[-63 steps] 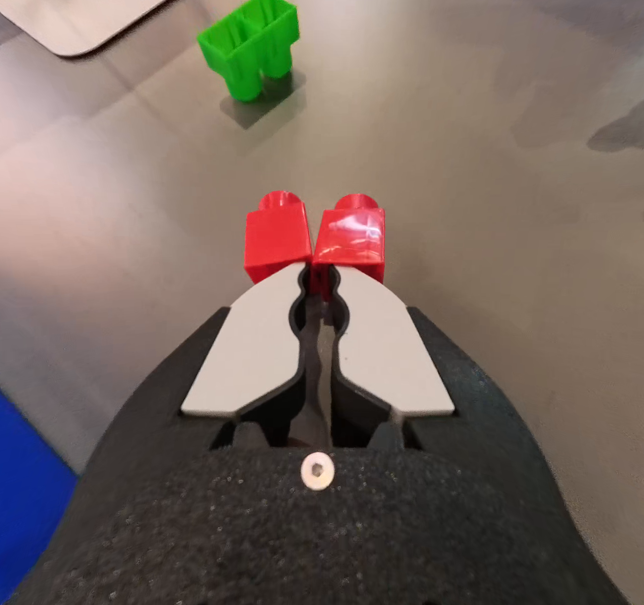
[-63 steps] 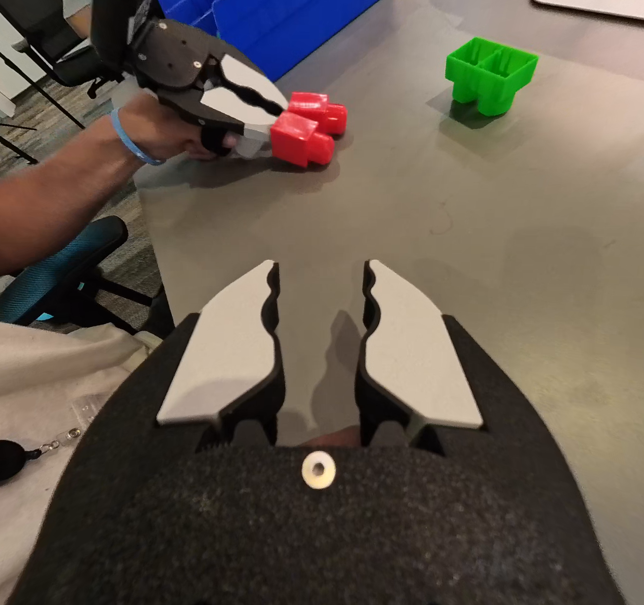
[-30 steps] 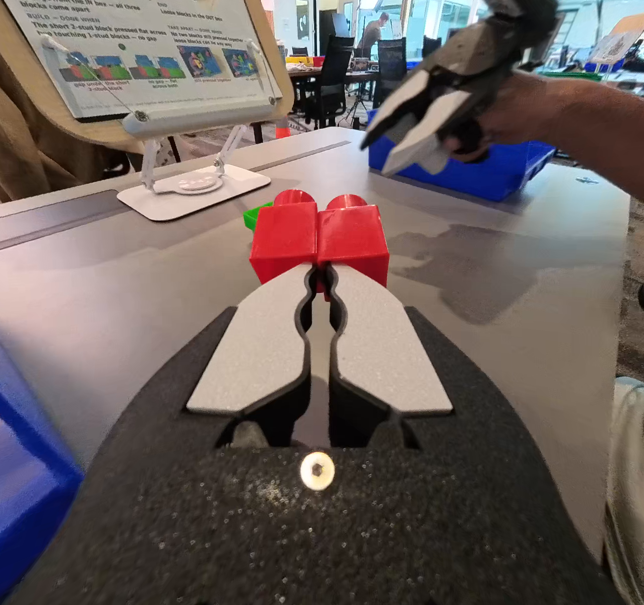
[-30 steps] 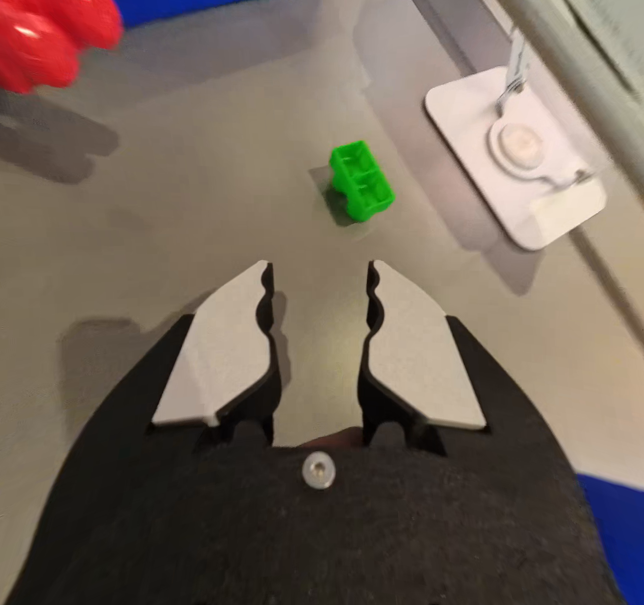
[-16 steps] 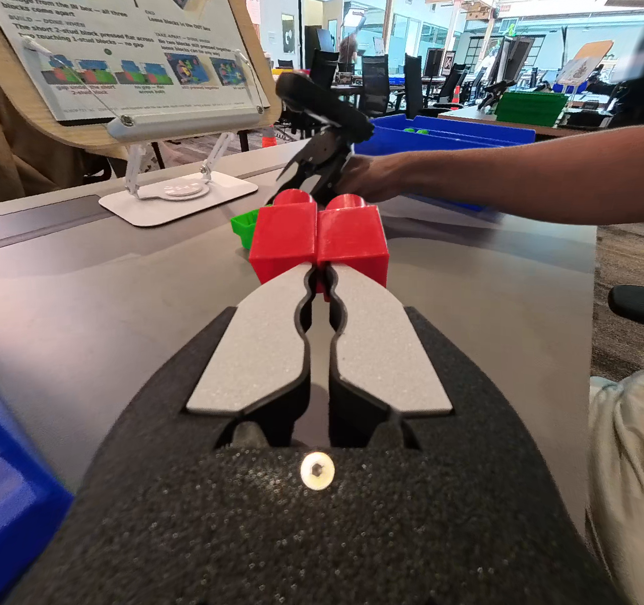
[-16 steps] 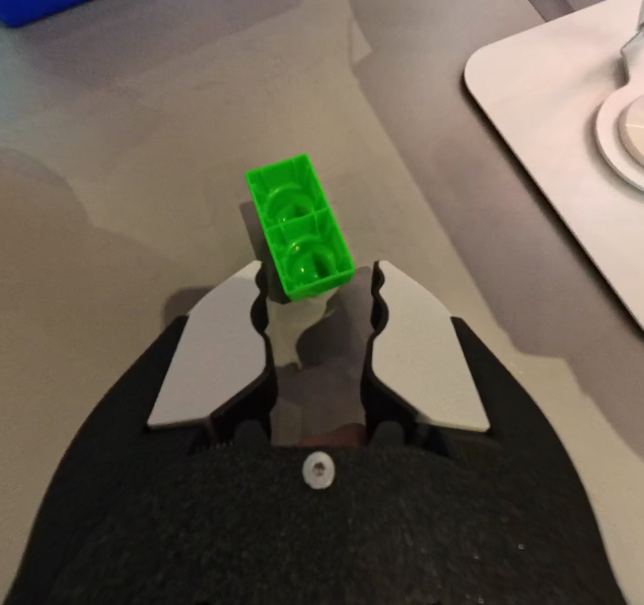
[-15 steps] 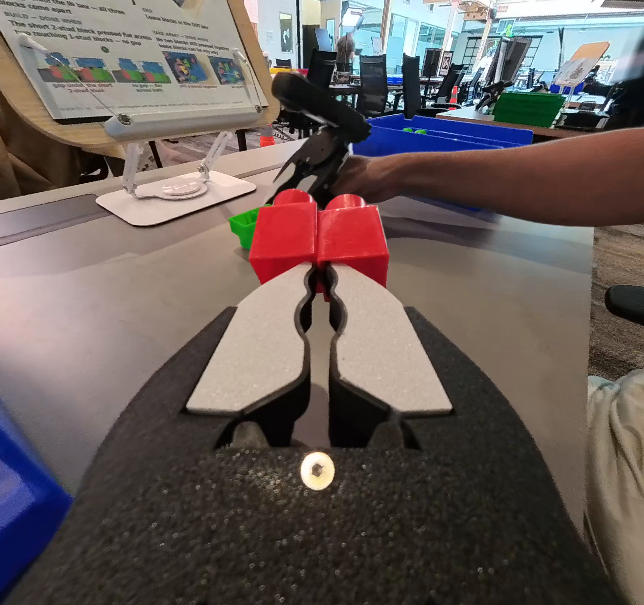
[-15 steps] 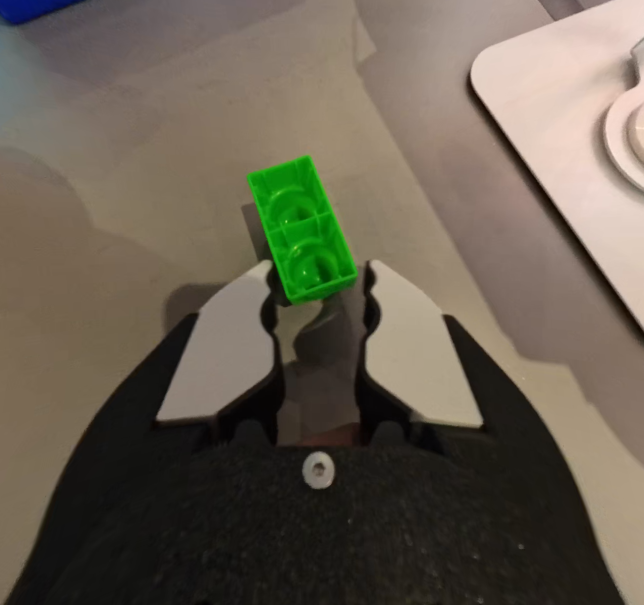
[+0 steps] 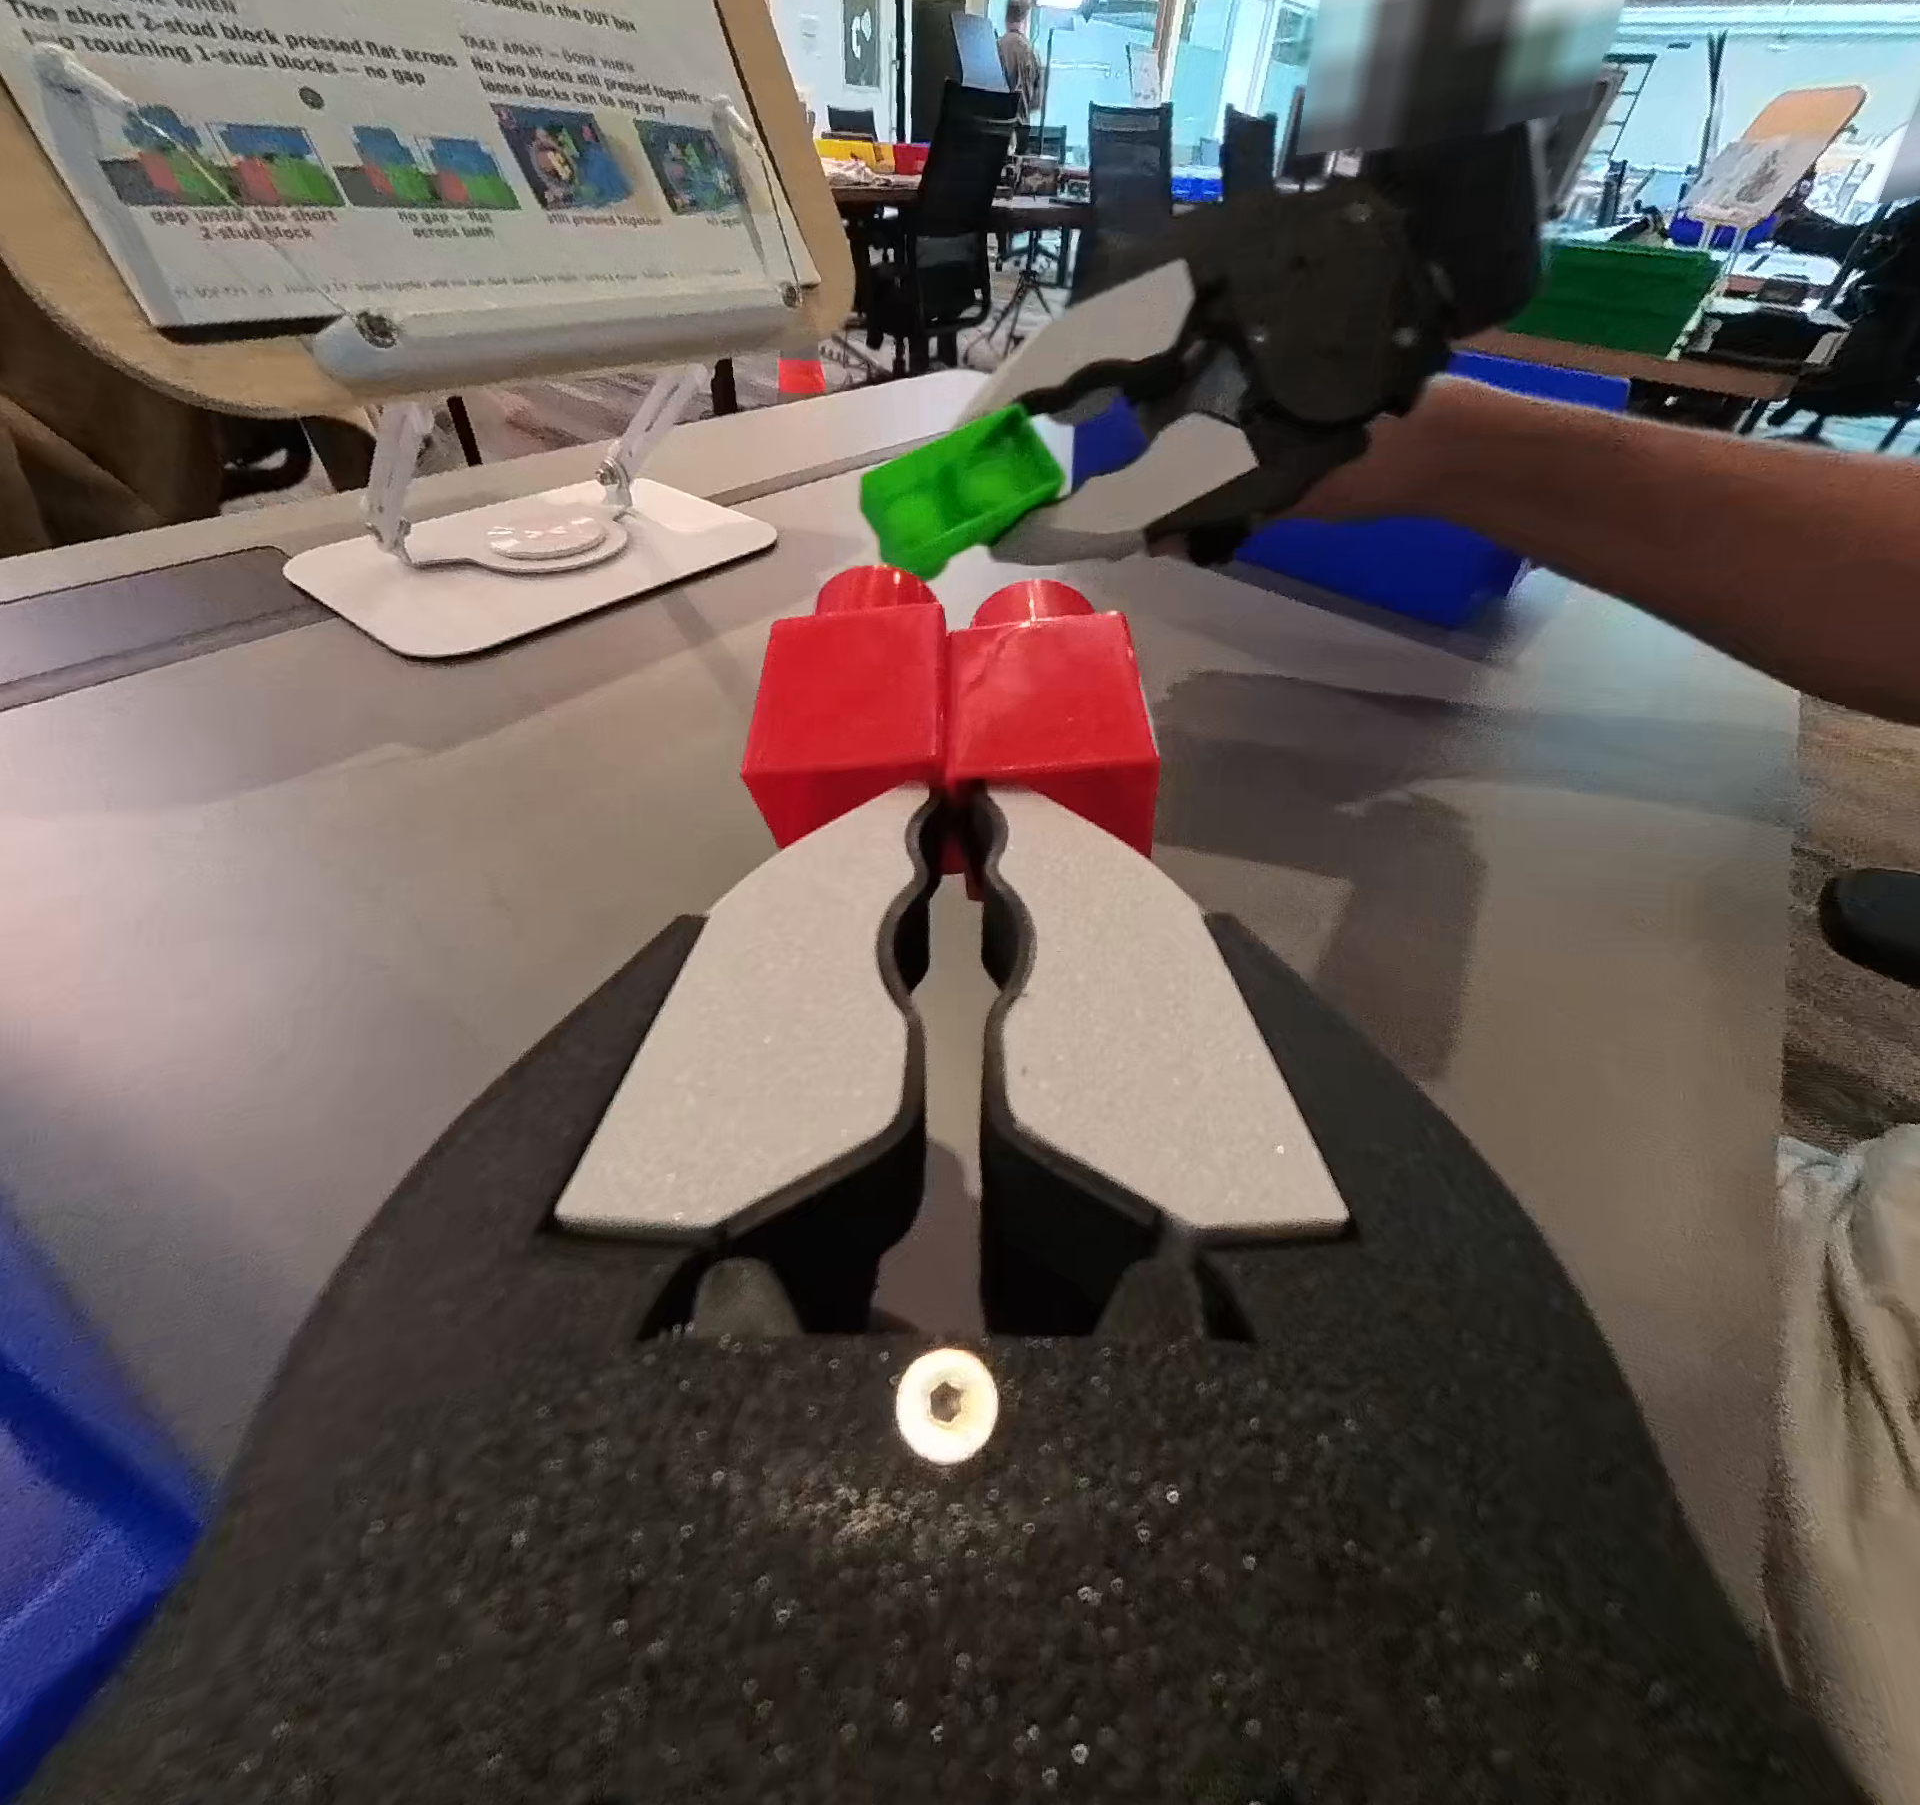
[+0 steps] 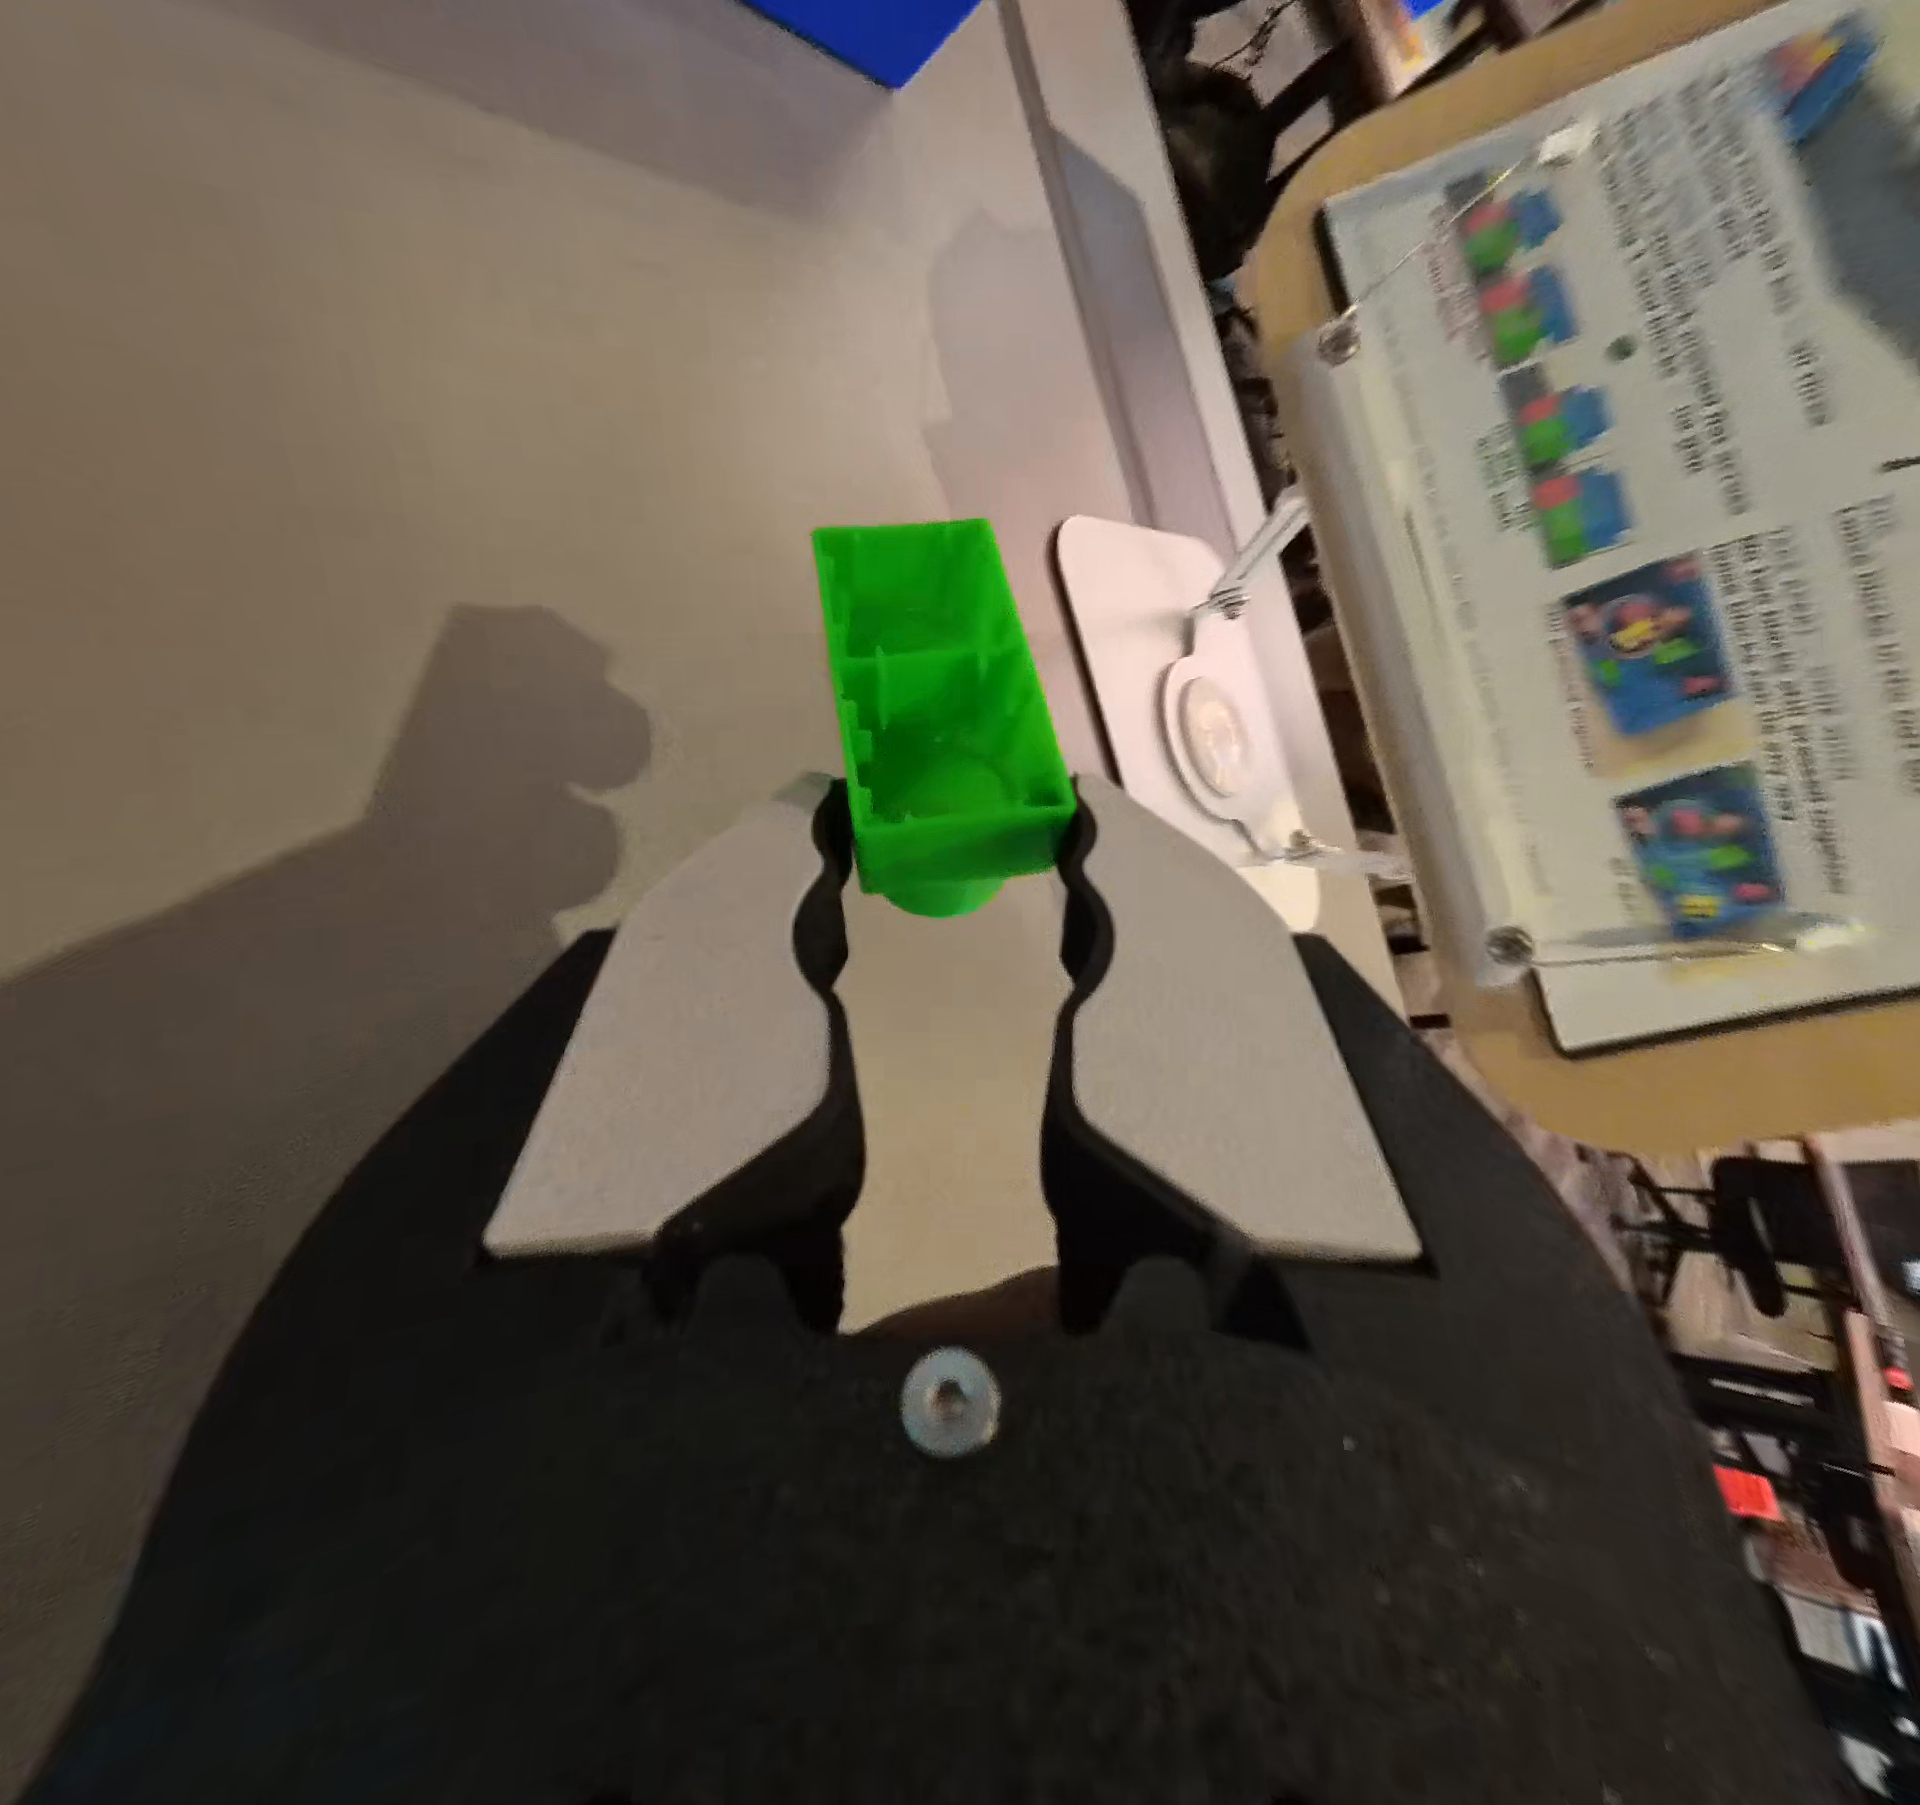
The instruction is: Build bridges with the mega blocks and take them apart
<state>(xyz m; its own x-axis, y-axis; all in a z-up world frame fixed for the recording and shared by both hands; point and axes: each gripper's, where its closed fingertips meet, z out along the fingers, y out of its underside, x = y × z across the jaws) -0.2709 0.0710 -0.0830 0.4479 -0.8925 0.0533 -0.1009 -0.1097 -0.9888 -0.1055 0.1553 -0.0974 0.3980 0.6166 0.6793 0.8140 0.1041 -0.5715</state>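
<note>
Two red one-stud blocks (image 9: 945, 716) stand side by side, touching, studs up, on the grey table. My left gripper (image 9: 954, 825) is shut on them where they meet. My right gripper (image 10: 951, 820) is shut on a green two-stud block (image 10: 935, 706) and holds it in the air, its hollow underside toward the camera. In the left wrist view the right gripper (image 9: 1049, 467) carries the green block (image 9: 961, 503) just above and behind the red blocks, tilted.
An instruction board (image 9: 416, 124) on a white stand base (image 9: 530, 560) stands at the back left. Blue bins sit at the back right (image 9: 1371, 560) and at the near left (image 9: 62, 1506). A person's forearm (image 9: 1662, 550) reaches in from the right.
My right gripper closed on the green block, lifted it off the table and brought it over toward the red blocks. My left gripper and the red blocks stayed put.
</note>
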